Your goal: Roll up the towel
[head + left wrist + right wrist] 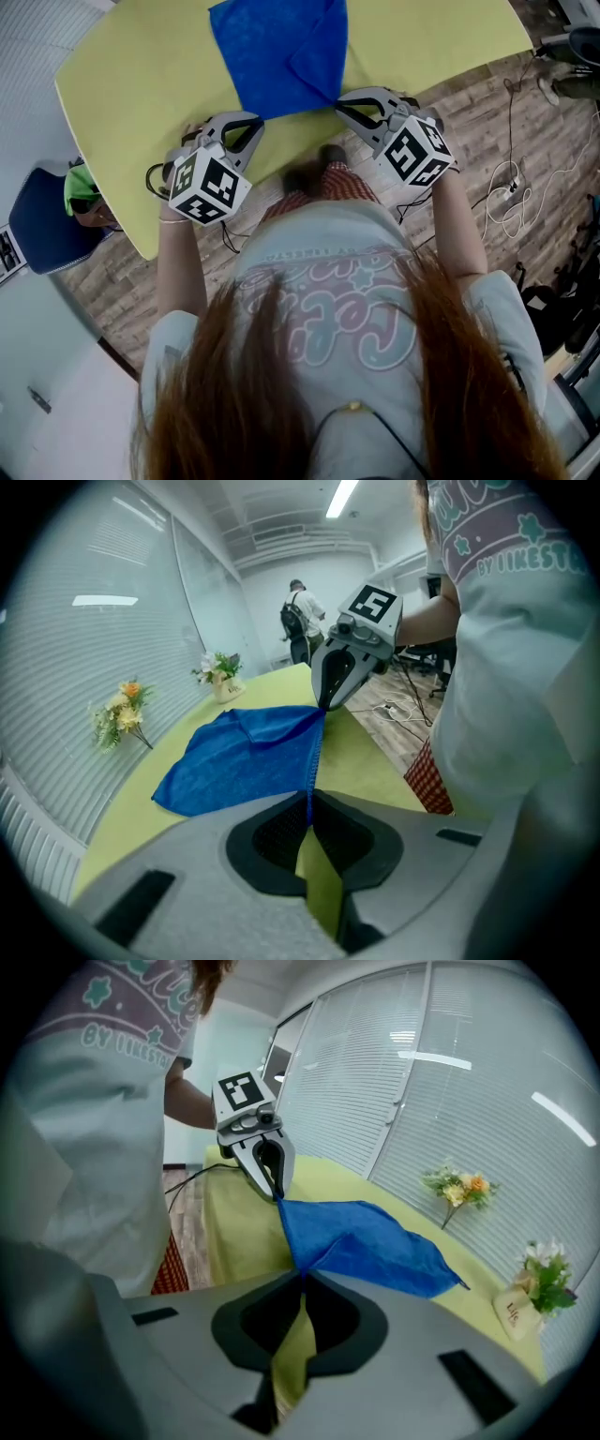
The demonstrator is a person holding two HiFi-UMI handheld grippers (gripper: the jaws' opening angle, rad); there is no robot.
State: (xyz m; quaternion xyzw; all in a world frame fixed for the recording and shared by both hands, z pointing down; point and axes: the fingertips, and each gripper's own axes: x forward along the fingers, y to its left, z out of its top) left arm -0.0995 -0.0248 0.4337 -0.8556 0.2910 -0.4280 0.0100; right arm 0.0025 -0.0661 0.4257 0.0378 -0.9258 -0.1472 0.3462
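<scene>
A blue towel (281, 47) lies on the yellow table (131, 84), one flap folded over on its right side. My left gripper (257, 122) is shut on the towel's near left corner, and my right gripper (339, 105) is shut on its near right corner. In the left gripper view the towel's near edge (315, 752) runs taut from my own jaws (309, 806) to the right gripper (328, 697). The right gripper view shows the towel (375, 1241) pinched in its jaws (302, 1281), with the left gripper (274, 1183) across from it. Both corners are raised slightly off the table.
Small flower bunches (122, 719) and a potted one (220, 667) stand at the table's far side. A person (300, 621) stands far back. Cables (511, 192) trail over the wooden floor at right; a blue chair (42, 230) stands at left.
</scene>
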